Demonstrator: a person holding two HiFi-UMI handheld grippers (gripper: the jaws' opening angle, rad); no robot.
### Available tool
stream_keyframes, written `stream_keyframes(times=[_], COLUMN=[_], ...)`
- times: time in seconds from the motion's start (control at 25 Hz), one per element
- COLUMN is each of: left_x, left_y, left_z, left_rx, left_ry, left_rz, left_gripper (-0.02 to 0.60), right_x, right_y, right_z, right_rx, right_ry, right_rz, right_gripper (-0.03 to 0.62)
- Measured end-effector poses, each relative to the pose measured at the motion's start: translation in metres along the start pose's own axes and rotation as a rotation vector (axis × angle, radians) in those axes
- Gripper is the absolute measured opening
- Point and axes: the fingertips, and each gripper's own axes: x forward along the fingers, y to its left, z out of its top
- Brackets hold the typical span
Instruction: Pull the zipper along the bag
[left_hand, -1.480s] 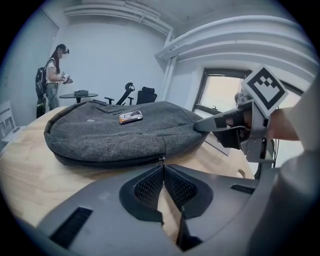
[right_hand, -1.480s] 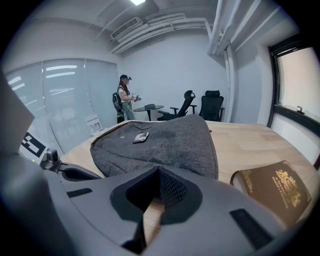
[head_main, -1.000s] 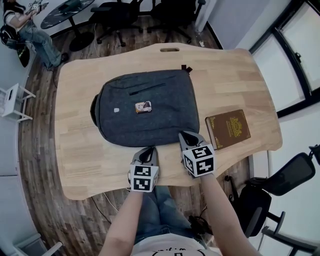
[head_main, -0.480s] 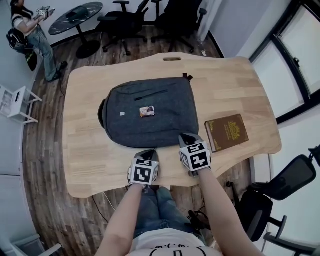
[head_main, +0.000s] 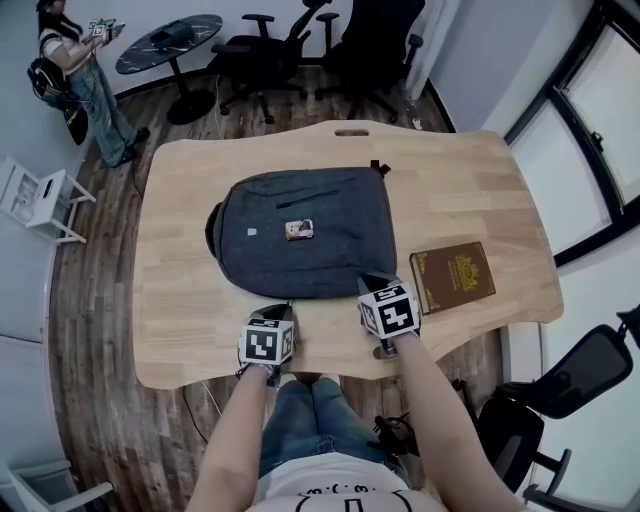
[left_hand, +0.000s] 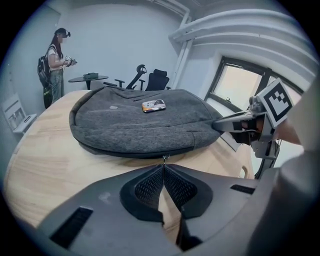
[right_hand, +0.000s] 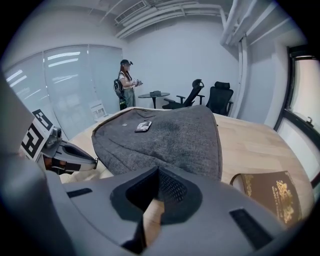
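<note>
Zipper pull (left_hand: 163, 159), at the backpack's (head_main: 300, 235) near edge, sits pinched in the closed left claw (left_hand: 163, 167). The right claw (right_hand: 159, 171), also closed, appears to grip the backpack's corner. Draw the pull steadily along the seam with that corner held taut.

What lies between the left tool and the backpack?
The zipper pull, pinched in the left tool beside the backpack, shown in the left gripper view.
</note>
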Motion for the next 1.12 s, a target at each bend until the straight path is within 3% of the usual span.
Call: stream_keyframes(times=[0.56,1.12], left_x=[-0.021,-0.034], left_y=[0.052,0.100], left_z=[-0.002,0.002], left_rx=[-0.032,0.039], left_ry=[-0.010,0.028], left_rz=[0.093,0.027], left_gripper=[0.017,0.017], right_x=[0.001,0.004], right_y=[0.001,0.002], right_z=[-0.001,-0.003], right_rx=[0.005,-0.029], right_ry=[0.036,0.120], right_rz=[0.011,-0.041], right_gripper=[0.051,0.052])
